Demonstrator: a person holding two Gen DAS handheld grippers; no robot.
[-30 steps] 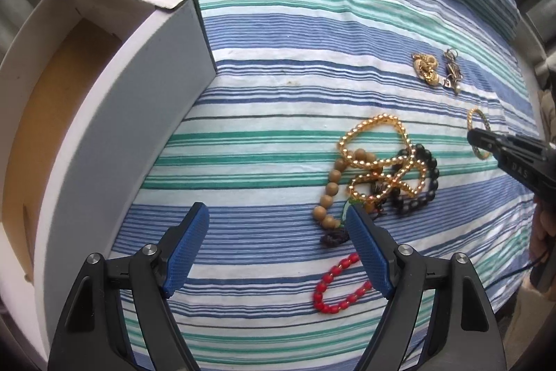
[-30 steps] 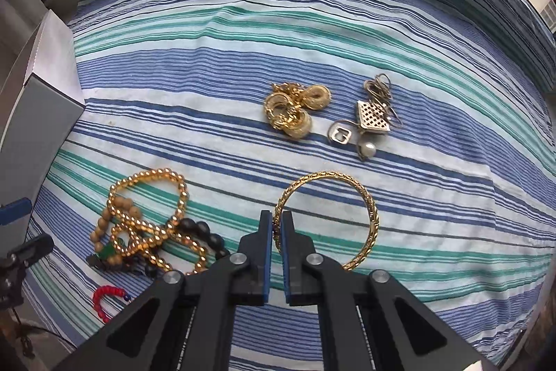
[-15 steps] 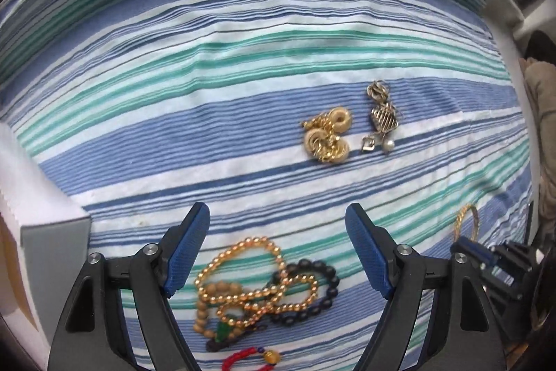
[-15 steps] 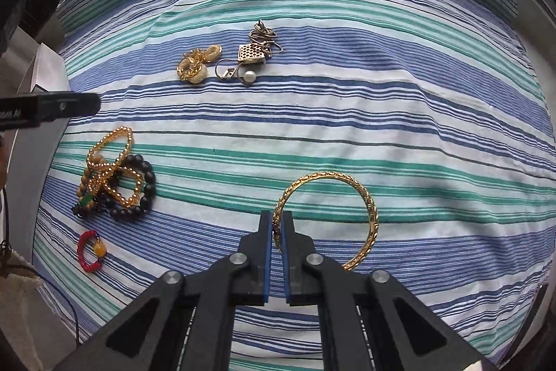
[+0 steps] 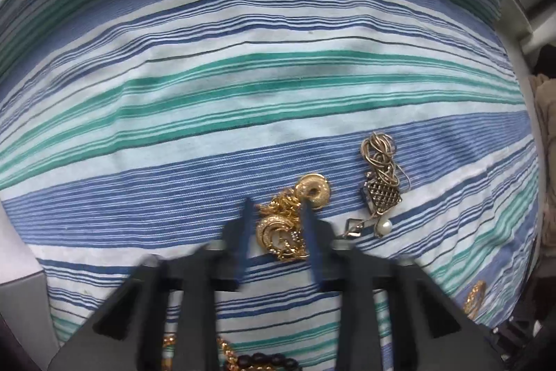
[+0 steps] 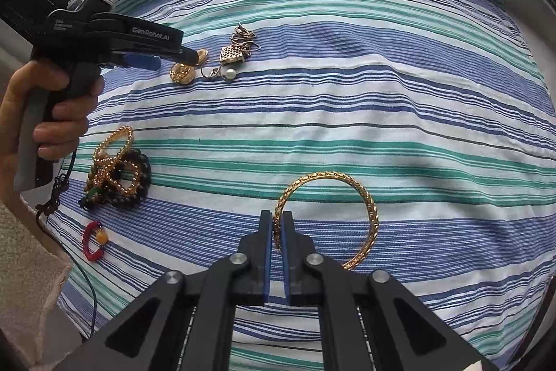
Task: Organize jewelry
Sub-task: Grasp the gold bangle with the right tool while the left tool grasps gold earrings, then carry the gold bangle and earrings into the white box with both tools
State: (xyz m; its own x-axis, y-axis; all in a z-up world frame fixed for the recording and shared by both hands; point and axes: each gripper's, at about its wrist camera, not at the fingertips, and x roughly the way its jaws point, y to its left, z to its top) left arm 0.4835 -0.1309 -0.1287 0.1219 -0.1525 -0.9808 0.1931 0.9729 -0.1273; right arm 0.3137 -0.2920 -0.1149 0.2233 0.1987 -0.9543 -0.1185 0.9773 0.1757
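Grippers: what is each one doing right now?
Left gripper: jaws closing around the gold earrings.
Right gripper: shut on the gold bangle.

I am seeing wide bare striped bedspread (image 6: 399, 99) lying open toward its far and right edges; the bead bracelets (image 6: 118, 169) and earrings (image 6: 222, 61) are crowding its left side.

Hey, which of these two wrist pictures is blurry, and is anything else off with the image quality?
Left wrist view: the left tool is smeared by motion blur around the gold earrings; the striped cloth stays fairly sharp. Right wrist view: crisp, the gold bangle clear. Both bow the stripes with fisheye distortion.
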